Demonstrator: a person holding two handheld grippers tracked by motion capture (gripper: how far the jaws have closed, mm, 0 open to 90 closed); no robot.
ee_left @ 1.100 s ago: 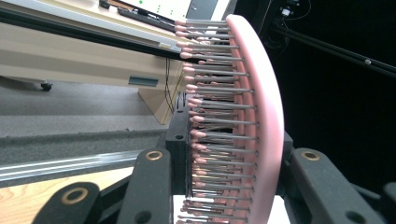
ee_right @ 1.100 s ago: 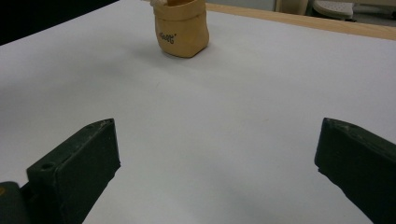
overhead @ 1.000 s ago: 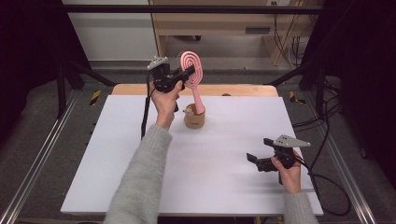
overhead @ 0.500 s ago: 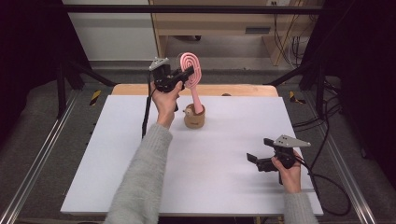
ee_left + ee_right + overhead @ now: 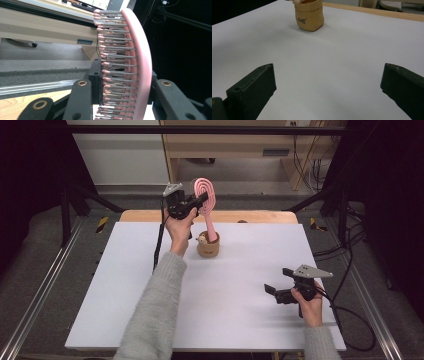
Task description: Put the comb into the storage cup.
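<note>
On table: one hairbrush [image 5: 205,200], one pouch [image 5: 208,247]

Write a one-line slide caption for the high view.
Left gripper clamps a pink hairbrush standing handle-down in a tan cup; right gripper rests open on the white table.

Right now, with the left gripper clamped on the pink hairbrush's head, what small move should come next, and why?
Probably lift straight up: the left gripper is shut on the hairbrush, whose handle stands in the tan pot. The right gripper waits open.
</note>
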